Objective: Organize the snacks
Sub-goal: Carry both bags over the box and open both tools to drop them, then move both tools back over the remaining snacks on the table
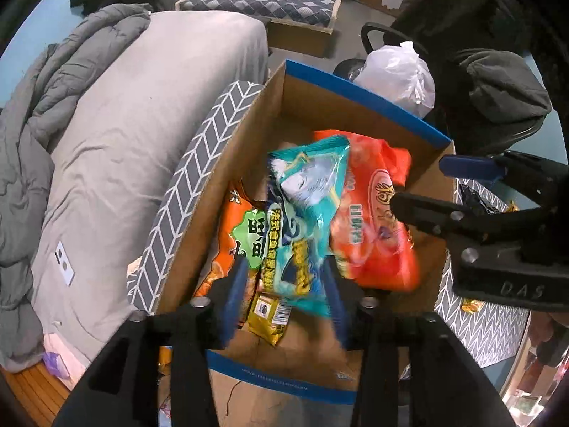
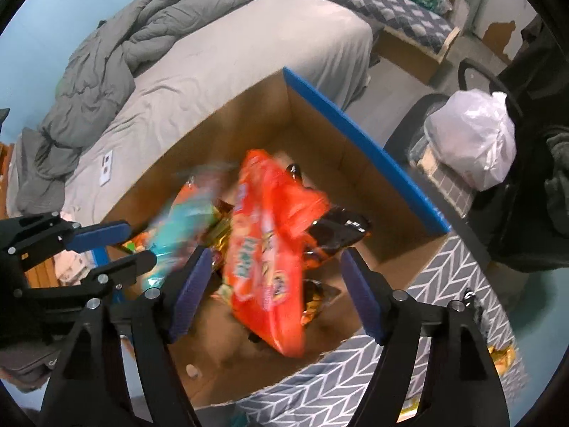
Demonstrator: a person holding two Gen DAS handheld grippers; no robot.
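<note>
An open cardboard box (image 1: pixel 355 89) (image 2: pixel 355 128) with blue rims holds several snack bags. My left gripper (image 1: pixel 284 299) hangs over it, pointing down, with a teal snack bag (image 1: pixel 306 213) between its blue pads; the pads do not press on it, and the bag looks blurred (image 2: pixel 177 220). My right gripper (image 2: pixel 275 288) stands open above a red-orange snack bag (image 2: pixel 270 256) (image 1: pixel 373 220), also blurred and clear of the pads. Under them lie an orange and green bag (image 1: pixel 245 238), a yellow pack (image 1: pixel 270 316) and a dark bag (image 2: pixel 341 231). Each gripper shows in the other's view (image 1: pixel 441 188) (image 2: pixel 140 243).
The box stands on a grey chevron-patterned cloth (image 1: pixel 199 178) (image 2: pixel 444 284) with a few loose snacks (image 2: pixel 501 356) at its right. A grey bed (image 1: pixel 142 106) with a rumpled duvet lies to the left. A white plastic bag (image 1: pixel 398 74) and a dark chair sit behind the box.
</note>
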